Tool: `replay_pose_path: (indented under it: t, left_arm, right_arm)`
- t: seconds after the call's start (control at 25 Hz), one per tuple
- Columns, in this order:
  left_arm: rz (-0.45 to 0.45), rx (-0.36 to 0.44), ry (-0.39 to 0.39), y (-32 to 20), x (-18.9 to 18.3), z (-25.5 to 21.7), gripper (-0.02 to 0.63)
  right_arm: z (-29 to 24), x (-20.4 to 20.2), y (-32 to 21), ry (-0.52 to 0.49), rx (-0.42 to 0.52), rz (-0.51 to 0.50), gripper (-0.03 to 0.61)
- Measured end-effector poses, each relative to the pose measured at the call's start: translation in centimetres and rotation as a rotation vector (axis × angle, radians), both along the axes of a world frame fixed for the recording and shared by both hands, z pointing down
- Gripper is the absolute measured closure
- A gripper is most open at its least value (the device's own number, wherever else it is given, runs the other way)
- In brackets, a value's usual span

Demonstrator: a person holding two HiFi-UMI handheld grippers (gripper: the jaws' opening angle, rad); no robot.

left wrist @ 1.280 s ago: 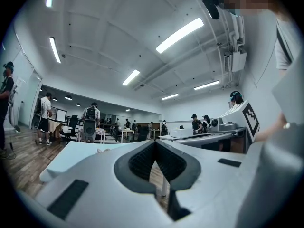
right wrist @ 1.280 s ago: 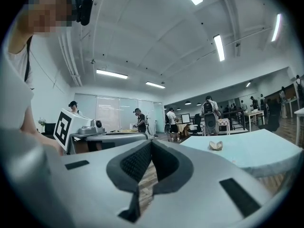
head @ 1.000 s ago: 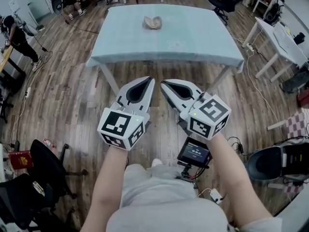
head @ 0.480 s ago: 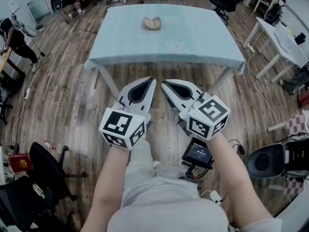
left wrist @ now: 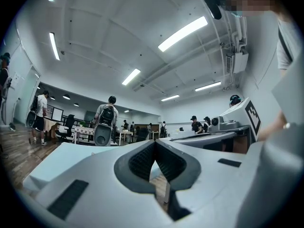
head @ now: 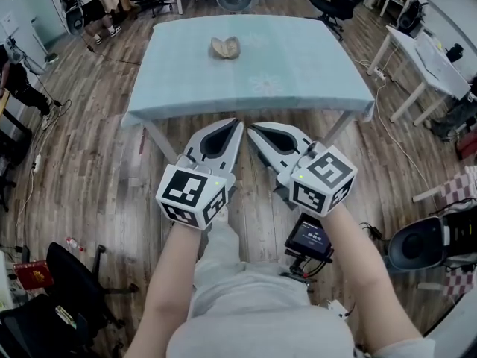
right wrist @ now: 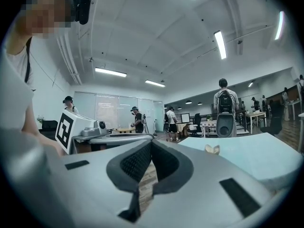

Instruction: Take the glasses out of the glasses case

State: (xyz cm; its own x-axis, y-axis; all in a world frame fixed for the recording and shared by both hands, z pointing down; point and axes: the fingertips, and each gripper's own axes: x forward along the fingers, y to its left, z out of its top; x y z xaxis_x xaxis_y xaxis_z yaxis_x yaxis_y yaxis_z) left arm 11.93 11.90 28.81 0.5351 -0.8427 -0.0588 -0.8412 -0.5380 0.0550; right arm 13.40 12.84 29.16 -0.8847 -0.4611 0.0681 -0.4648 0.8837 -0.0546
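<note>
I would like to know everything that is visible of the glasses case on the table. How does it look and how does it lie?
The glasses case is small and beige-tan. It seems to stand open, its two rounded halves spread like a shell. It lies toward the far side of the table, a little left of the middle, on the light blue cloth. Only the cloth touches it. Whether glasses are inside is too small to tell.
</note>
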Motion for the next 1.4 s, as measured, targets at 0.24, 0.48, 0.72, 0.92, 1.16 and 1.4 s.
replay_pose_path:
  t: [0.24, 0.48, 0.72, 0.92, 1.16, 1.4]
  left_arm:
    - [0.027, 0.001, -0.003, -4.1, -1.1, 0.1, 0.606]
    - [0.057, -0.019, 0.007, -8.5, -2.9, 0.9, 0.606]
    - [0.095, -0.033, 0.007, -12.9, -4.1, 1.5, 0.606]
    - [0.106, -0.055, 0.023, -16.5, -6.0, 2.4, 0.606]
    - [0.125, -0.072, 0.025, -20.3, -7.6, 3.0, 0.606]
    - [0.128, -0.071, 0.036, -23.8, -9.4, 2.8, 0.606]
  right_arm:
    - [0.2, -1.1, -3.8, -0.001, 0.0, 0.024, 0.572]
    - [1.5, -3.1, -7.8, 0.009, -0.012, 0.072, 0.572]
    - [2.1, -4.2, -12.4, 0.01, -0.014, 0.144, 0.572]
    - [2.7, -5.6, -15.7, -0.016, -0.038, 0.202, 0.572]
    - [2.9, -6.7, -19.7, -0.023, -0.042, 0.255, 0.572]
    - [3.0, -8.1, -23.3, -0.011, -0.043, 0.268, 0.572]
